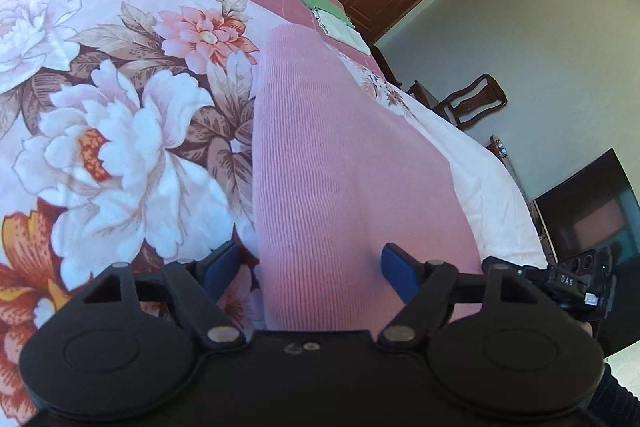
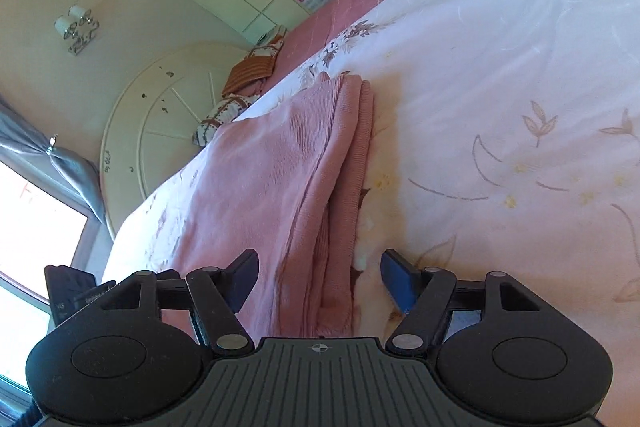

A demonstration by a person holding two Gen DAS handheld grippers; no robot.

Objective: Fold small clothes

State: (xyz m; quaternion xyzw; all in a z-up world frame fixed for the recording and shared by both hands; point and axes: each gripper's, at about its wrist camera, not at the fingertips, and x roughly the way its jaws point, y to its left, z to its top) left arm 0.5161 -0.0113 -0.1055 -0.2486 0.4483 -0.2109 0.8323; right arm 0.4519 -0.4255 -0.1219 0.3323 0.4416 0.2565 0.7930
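lying folded on floral bedspread [image 1: 120, 99], pink garment [image 1: 320, 163]; left claw [image 1: 310, 267], right claw [image 2: 318, 275] both wide, gripping nothing.

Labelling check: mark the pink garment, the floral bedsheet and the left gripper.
pink garment [image 1: 340, 167], left wrist view, middle of the ribbed fabric.
floral bedsheet [image 1: 120, 131], left wrist view, on the large white flower print.
left gripper [image 1: 312, 267], left wrist view, midway between the blue fingertips, open over the garment.

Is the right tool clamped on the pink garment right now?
No. The right tool stands open, its blue pads apart on either side of the folded pink garment, not pressing it.
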